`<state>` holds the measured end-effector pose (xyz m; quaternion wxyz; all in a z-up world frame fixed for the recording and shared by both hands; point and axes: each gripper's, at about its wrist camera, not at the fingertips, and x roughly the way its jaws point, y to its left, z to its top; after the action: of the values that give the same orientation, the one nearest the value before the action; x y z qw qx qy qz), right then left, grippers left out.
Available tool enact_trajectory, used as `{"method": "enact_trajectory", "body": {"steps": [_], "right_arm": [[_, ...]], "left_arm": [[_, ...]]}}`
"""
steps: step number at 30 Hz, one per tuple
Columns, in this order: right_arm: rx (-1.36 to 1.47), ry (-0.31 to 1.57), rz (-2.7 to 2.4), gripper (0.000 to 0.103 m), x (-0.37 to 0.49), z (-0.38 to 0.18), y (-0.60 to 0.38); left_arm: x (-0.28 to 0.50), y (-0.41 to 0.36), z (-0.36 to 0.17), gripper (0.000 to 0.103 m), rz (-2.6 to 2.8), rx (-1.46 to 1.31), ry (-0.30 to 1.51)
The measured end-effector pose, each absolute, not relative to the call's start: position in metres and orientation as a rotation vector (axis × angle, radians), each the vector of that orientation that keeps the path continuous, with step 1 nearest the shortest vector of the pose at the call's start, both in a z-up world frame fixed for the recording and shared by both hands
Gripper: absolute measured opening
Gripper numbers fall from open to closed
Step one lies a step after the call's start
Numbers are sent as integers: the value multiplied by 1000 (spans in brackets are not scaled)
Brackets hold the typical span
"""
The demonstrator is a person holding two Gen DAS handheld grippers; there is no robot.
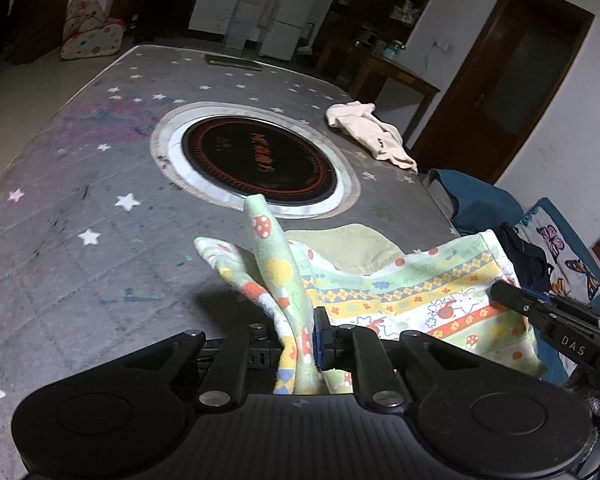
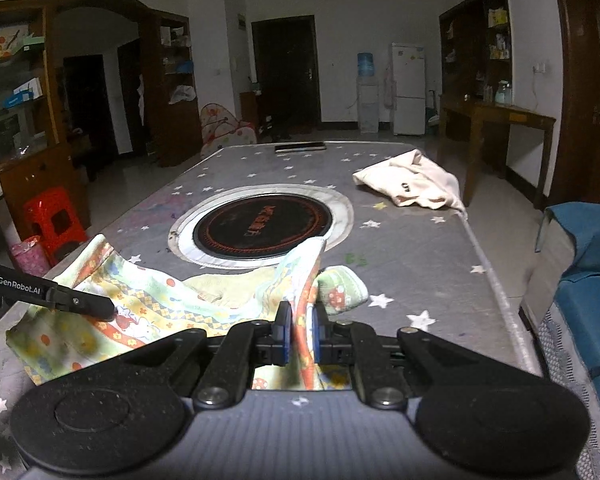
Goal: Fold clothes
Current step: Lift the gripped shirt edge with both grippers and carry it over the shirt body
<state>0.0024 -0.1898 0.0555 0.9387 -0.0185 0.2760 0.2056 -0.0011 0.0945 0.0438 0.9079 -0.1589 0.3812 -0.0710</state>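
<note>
Grey starred table (image 2: 412, 248) | round hob (image 2: 262, 226) inset | white fridge (image 2: 409, 88) behind

A long table (image 2: 420, 248) under a grey cover printed with white stars carries everything. A round black cooktop (image 2: 262, 224) in a pale metal ring sits sunk in its middle. Beyond the cooktop, at the far edge, lies a flat dark slab (image 2: 300, 147). Right of the cooktop lies a crumpled cream garment (image 2: 412, 184). On the near side of the cooktop, a patterned green garment (image 2: 156, 300) partly rests on the cover.
</note>
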Motion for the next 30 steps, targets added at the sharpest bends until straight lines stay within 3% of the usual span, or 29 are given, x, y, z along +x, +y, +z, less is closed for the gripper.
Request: {"method": "enact_trajectory", "body": {"steps": [30], "right_arm": [[-95,492,294,9,-8,90,-240]], "left_arm": [[37,19,68,13,-234,-205,795]]}}
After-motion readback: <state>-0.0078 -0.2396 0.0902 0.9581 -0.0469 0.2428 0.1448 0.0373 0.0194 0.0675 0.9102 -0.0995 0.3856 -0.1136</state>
